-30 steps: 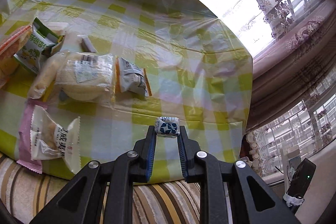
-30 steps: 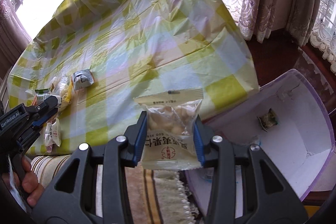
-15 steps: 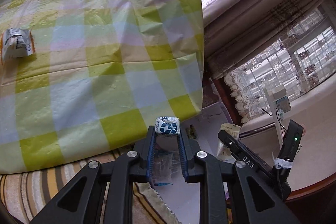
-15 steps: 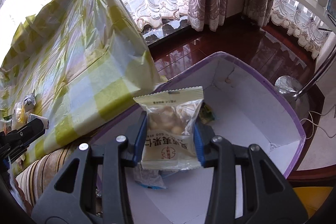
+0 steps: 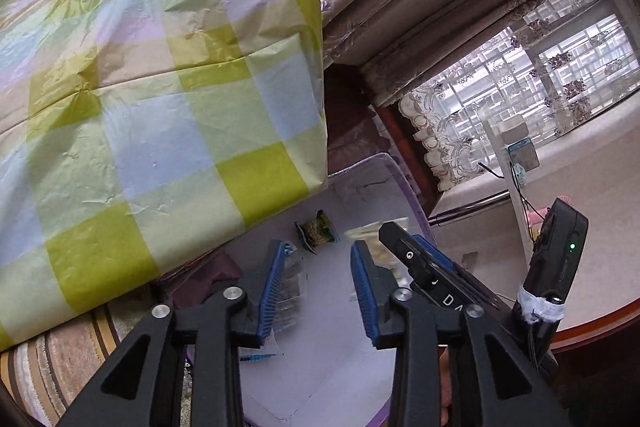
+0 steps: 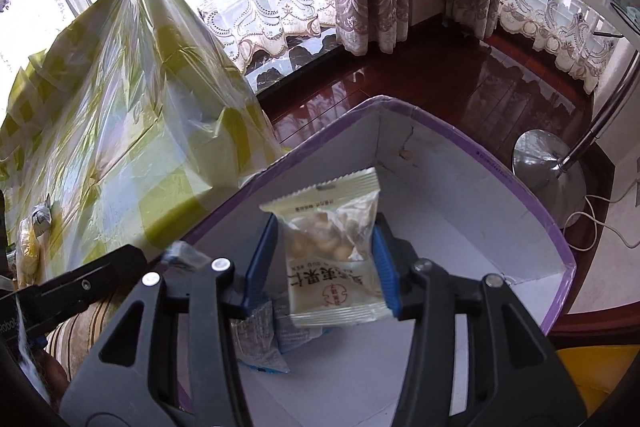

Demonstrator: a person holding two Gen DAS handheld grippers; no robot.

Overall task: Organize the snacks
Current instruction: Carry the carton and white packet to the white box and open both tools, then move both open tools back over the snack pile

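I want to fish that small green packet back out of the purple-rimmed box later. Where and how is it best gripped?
Probably from straight above. The small green packet lies on the white floor of the box, close to the wall under the checked tablecloth, so a sideways approach looks blocked. Close the fingers on a raised crimped end or across its narrow width, since it looks crumpled rather than flat.

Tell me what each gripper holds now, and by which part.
The left gripper is open and holds nothing. The right gripper has the nut packet between its fingers at its side edges, over the box.
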